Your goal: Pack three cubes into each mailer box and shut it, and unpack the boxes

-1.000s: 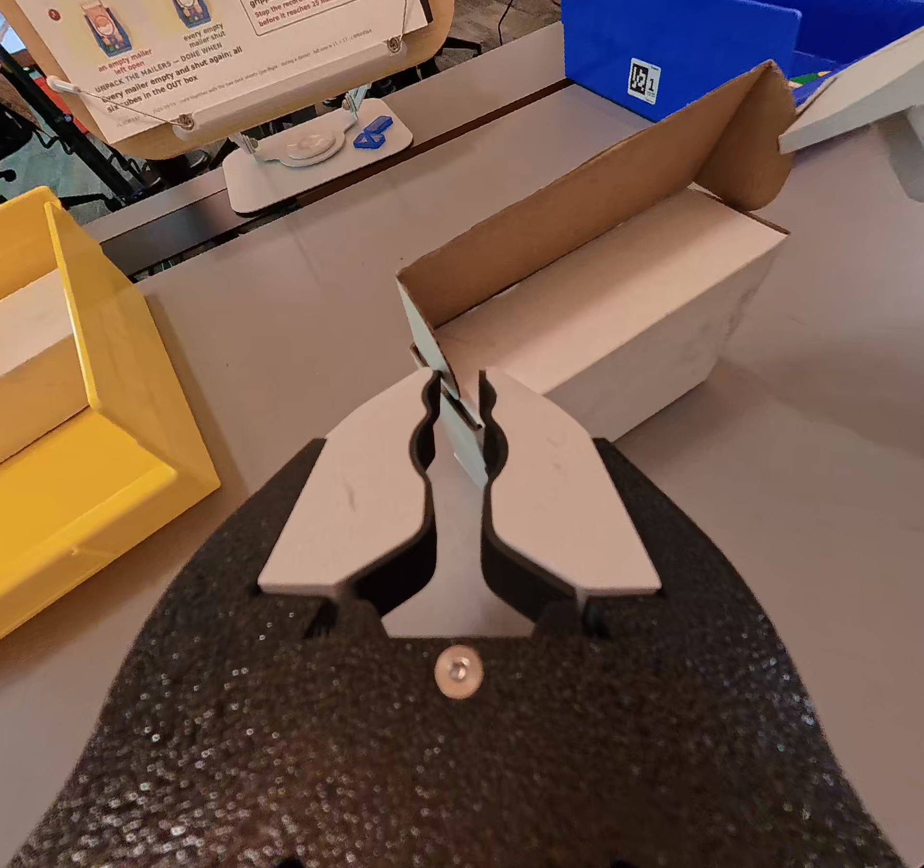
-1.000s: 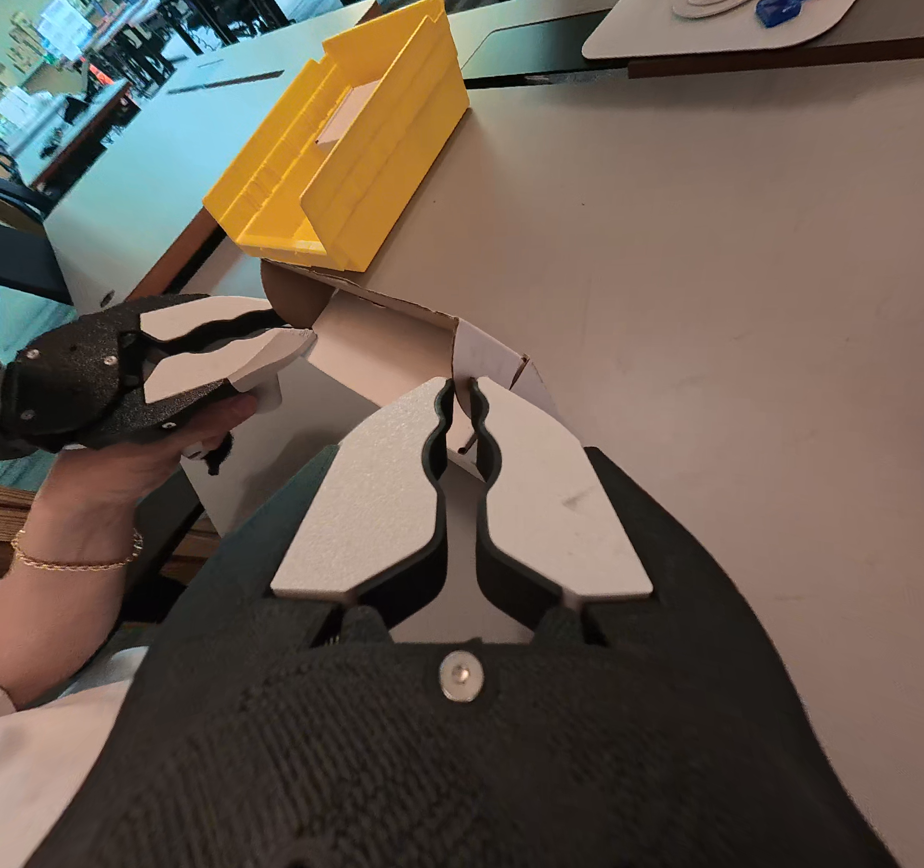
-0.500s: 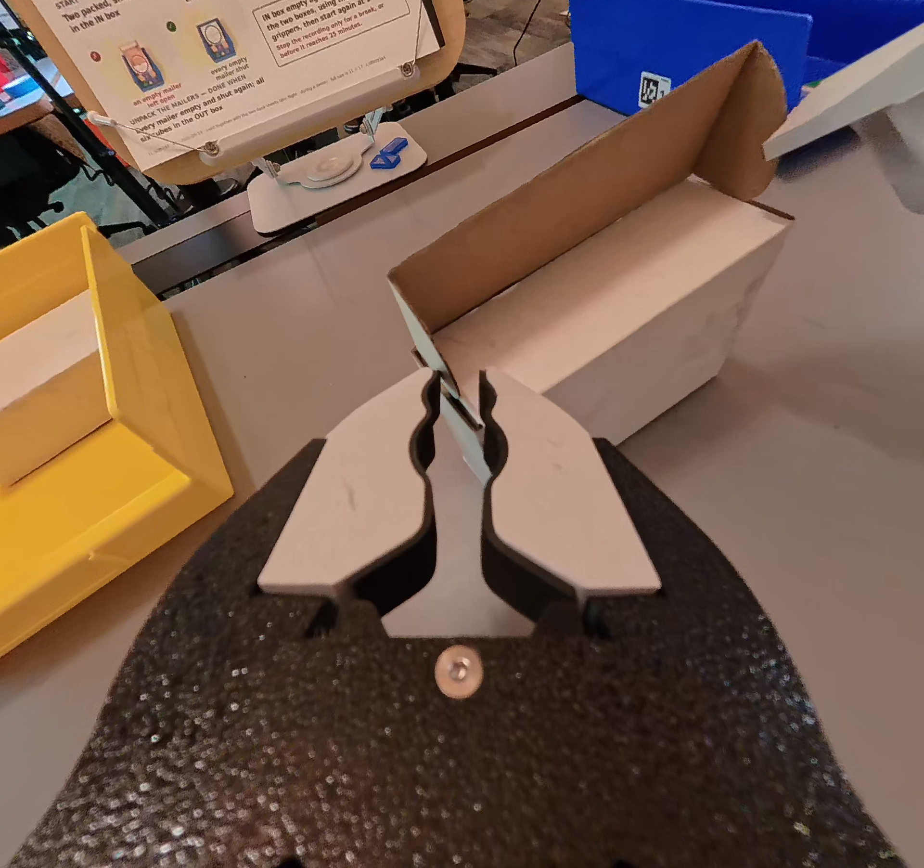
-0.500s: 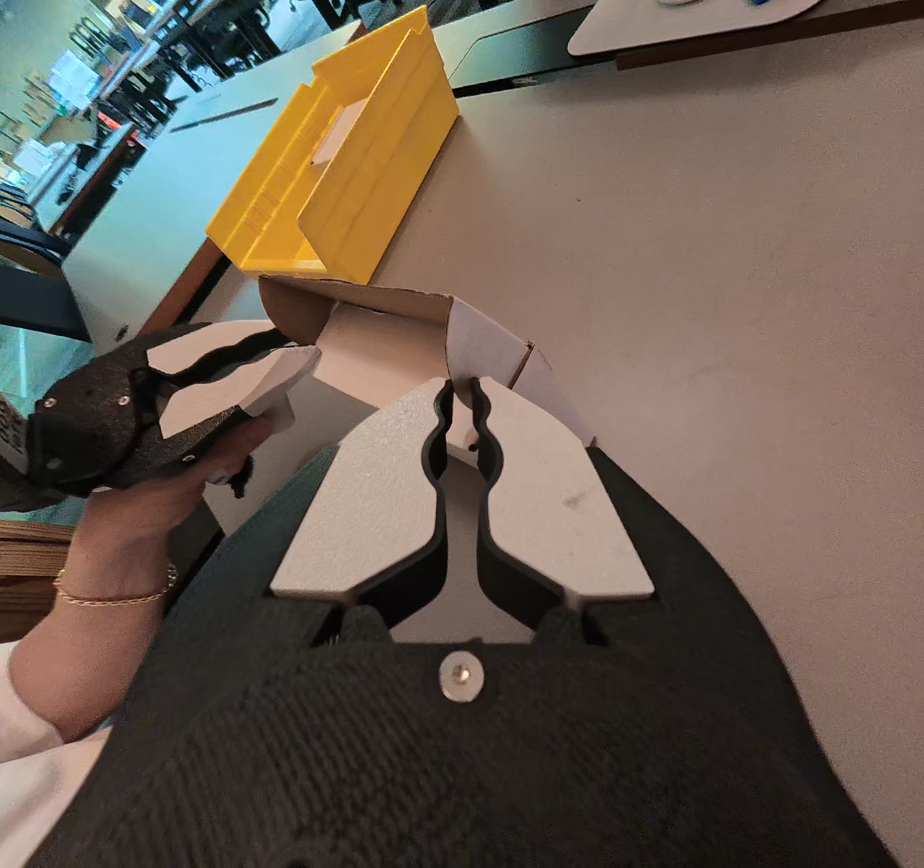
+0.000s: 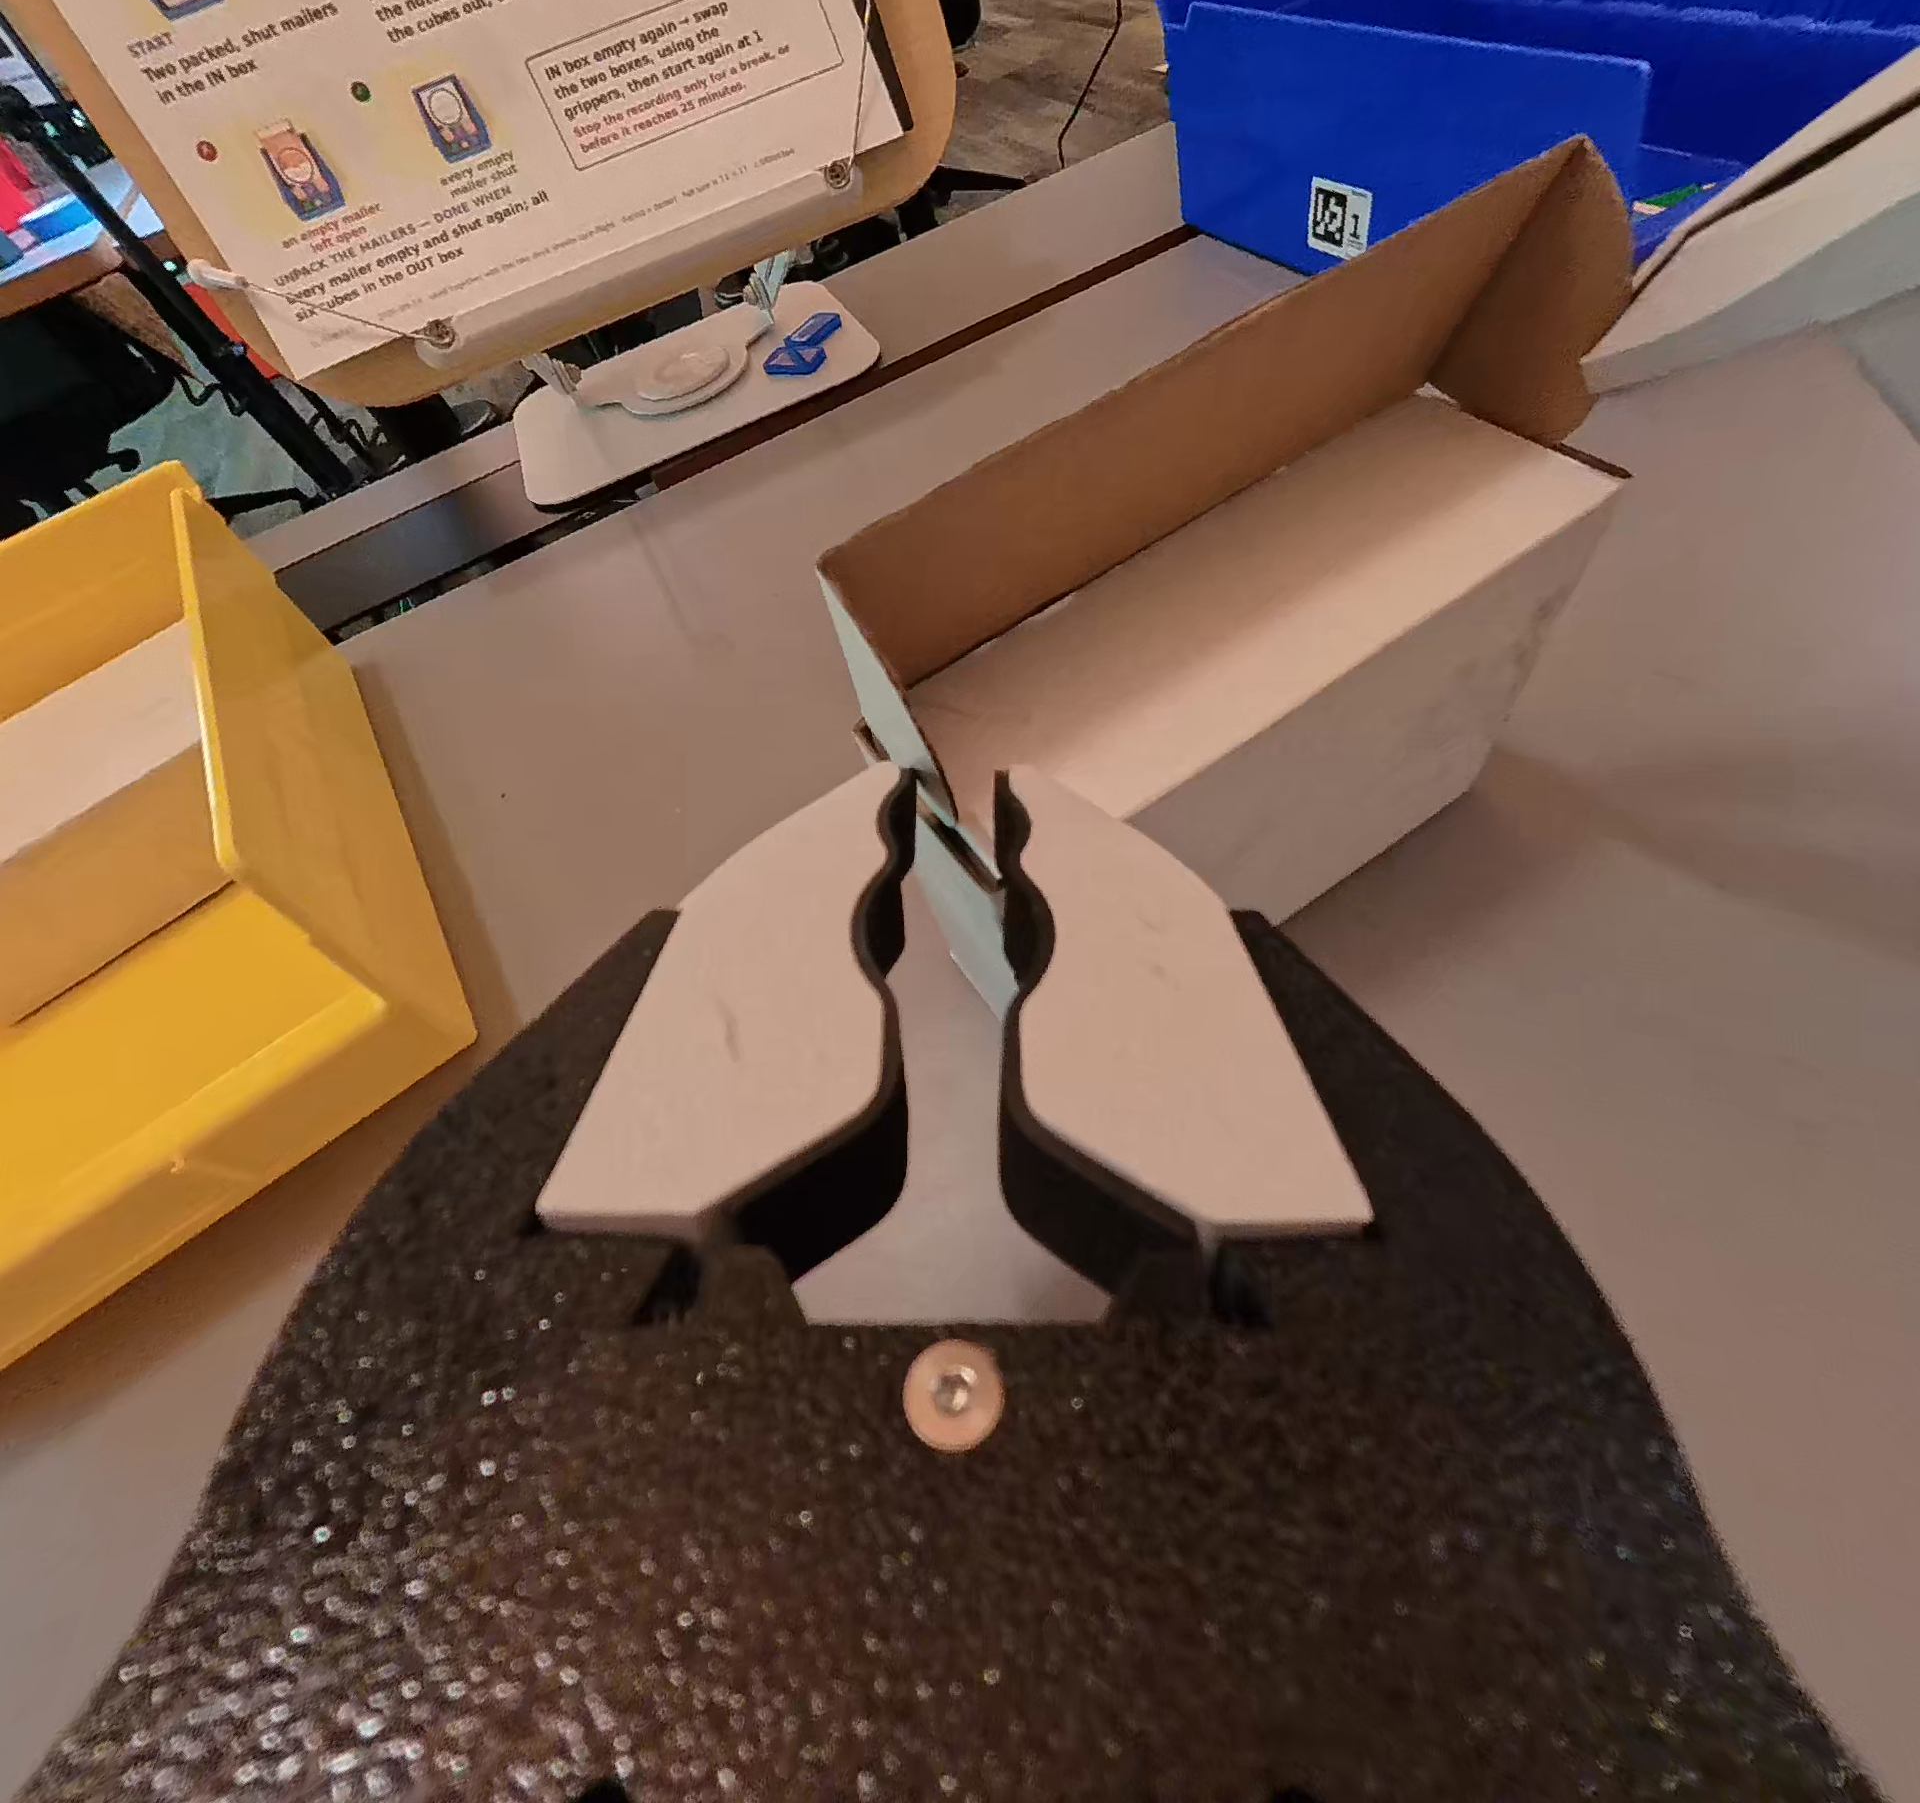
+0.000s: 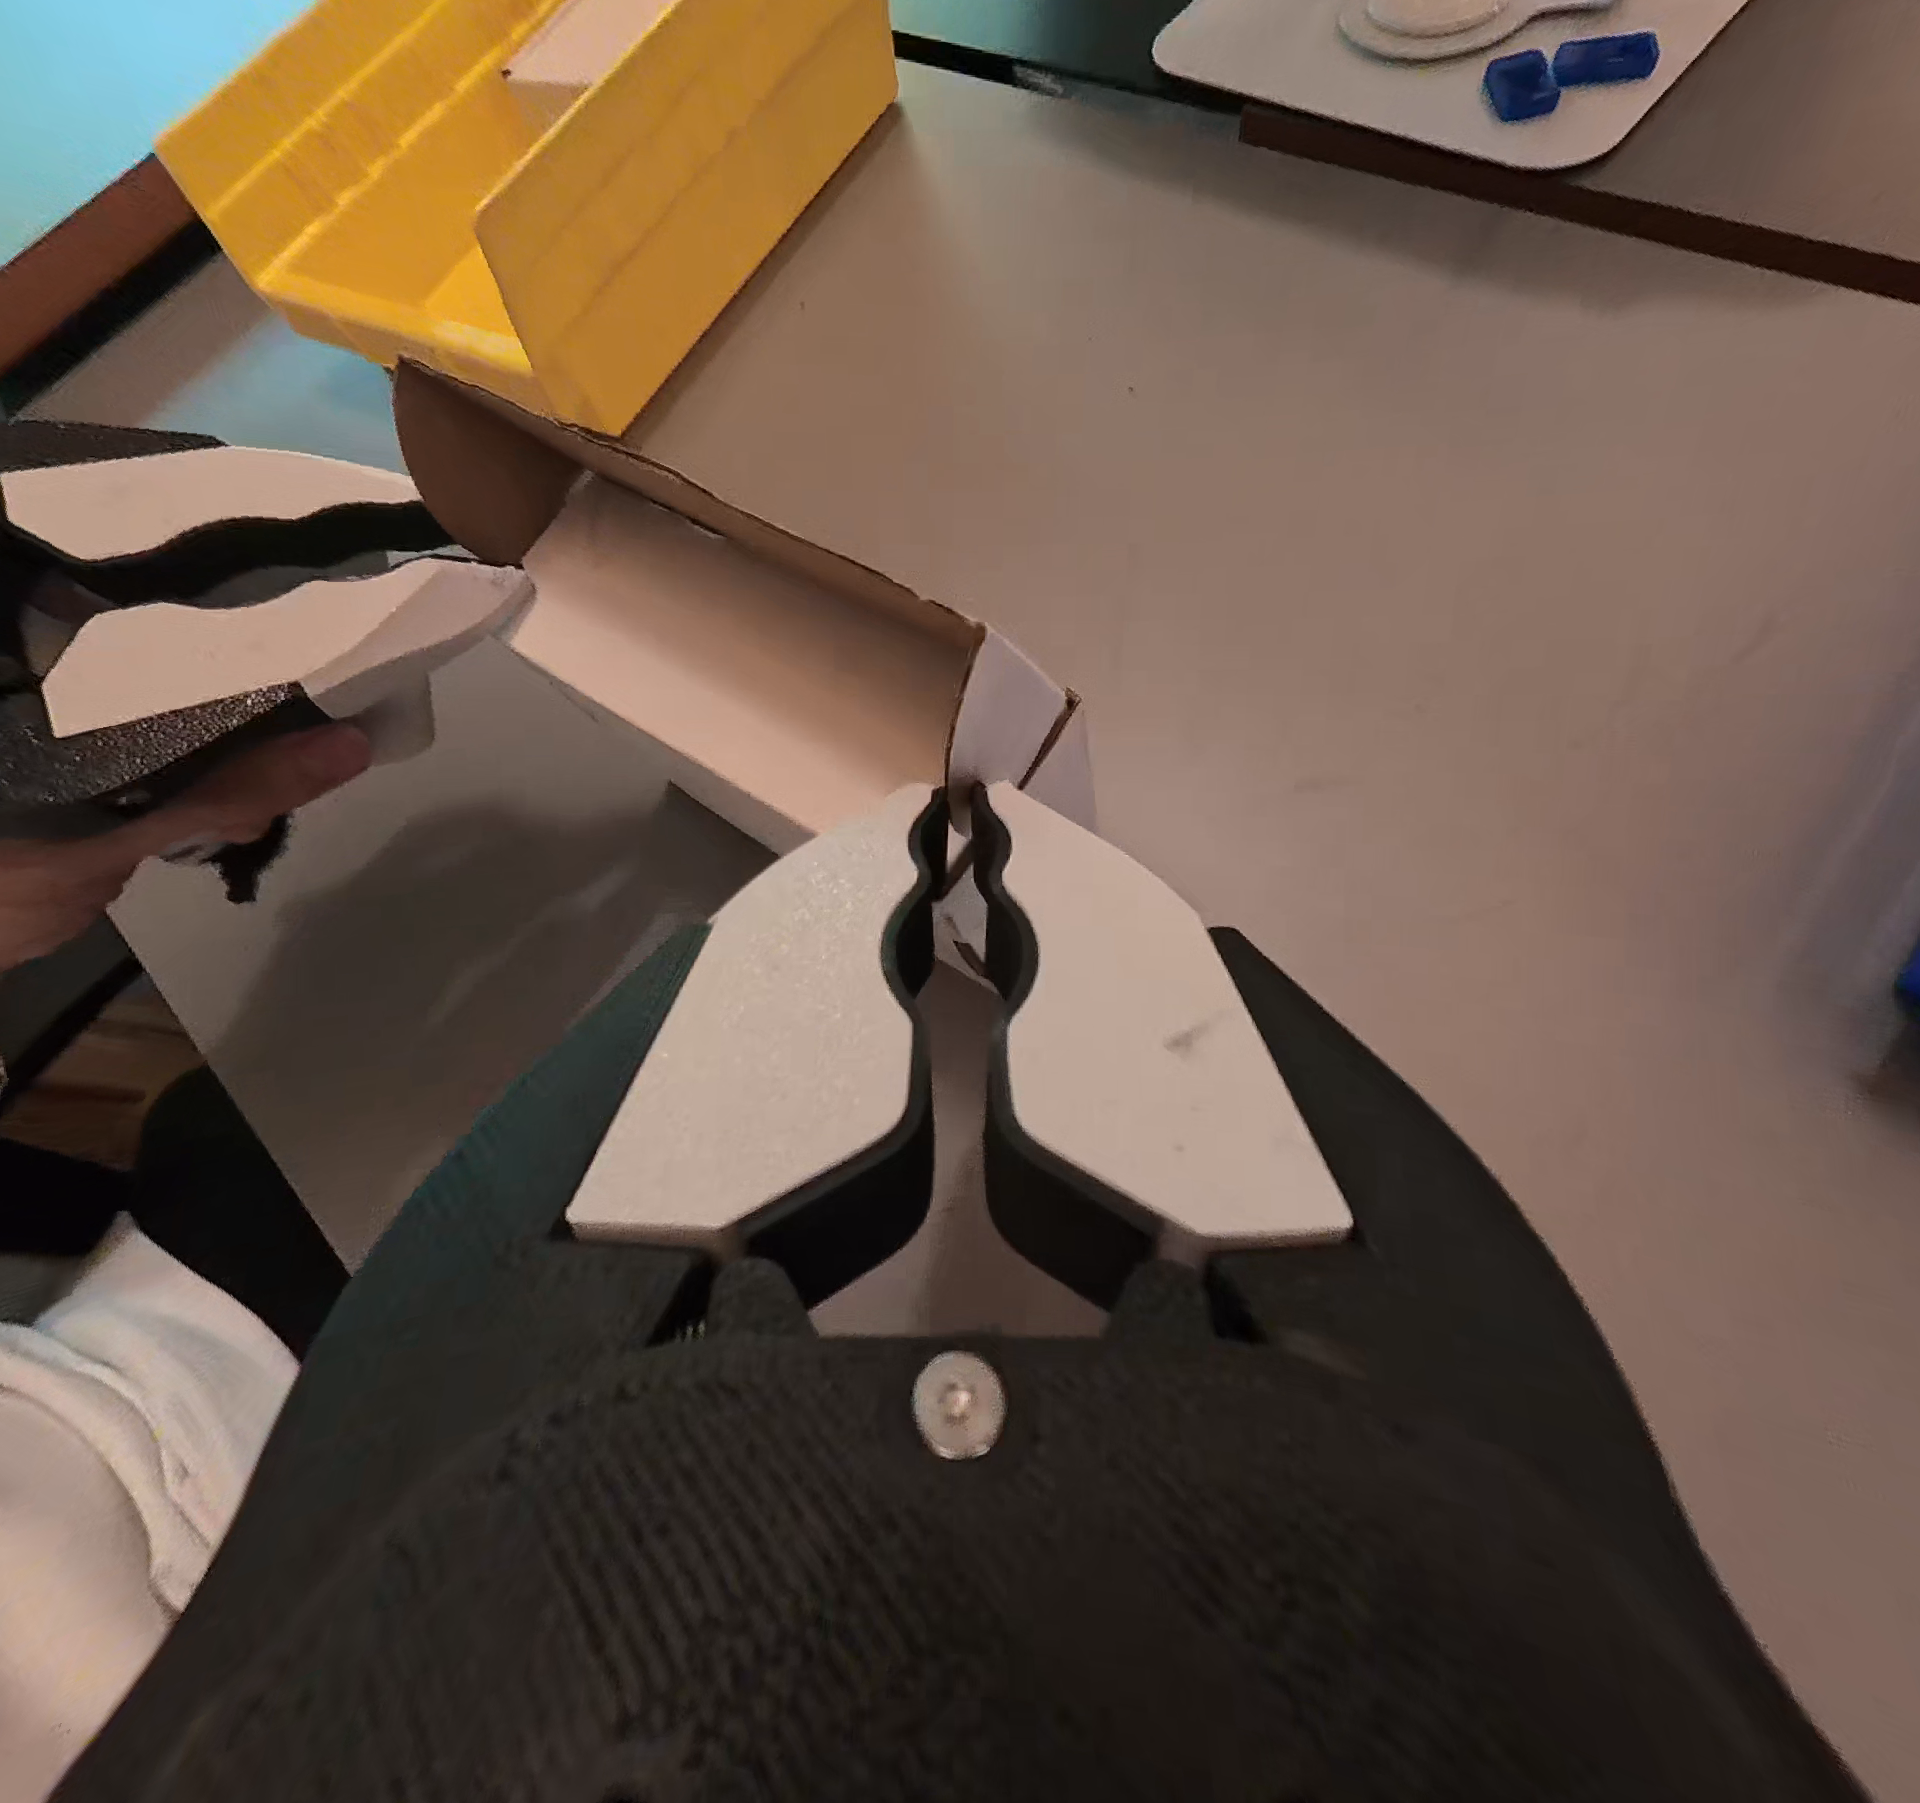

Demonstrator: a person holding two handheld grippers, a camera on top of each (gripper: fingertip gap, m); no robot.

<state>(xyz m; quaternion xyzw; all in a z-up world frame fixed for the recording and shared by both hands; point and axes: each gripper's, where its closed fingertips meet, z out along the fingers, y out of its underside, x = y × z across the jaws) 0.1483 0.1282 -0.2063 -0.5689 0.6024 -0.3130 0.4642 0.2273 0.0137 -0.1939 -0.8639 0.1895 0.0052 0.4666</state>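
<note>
A white mailer box (image 5: 1278, 652) lies on the grey table, its lid down and its brown-lined front flap (image 5: 1195, 465) standing up. My left gripper (image 5: 951, 818) is shut on the flap's near end tab. My right gripper (image 6: 961, 813) is shut on the tab at the other end of the same box (image 6: 727, 673). The left gripper also shows in the right wrist view (image 6: 457, 548), held by a hand at the box's far end. No cubes are in view; the inside of the box is hidden.
A yellow bin (image 5: 260, 922) at the left holds another white mailer (image 5: 94, 756); it also shows in the right wrist view (image 6: 665, 226). A blue bin (image 5: 1403, 101) stands at the back right. An instruction board (image 5: 468, 91) on a white stand base (image 6: 1455, 28) is behind.
Both grippers keep hold of the flap tabs. The right gripper has swung round and its jaws have closed tighter on the tab. The left gripper's view has tilted up slightly.
</note>
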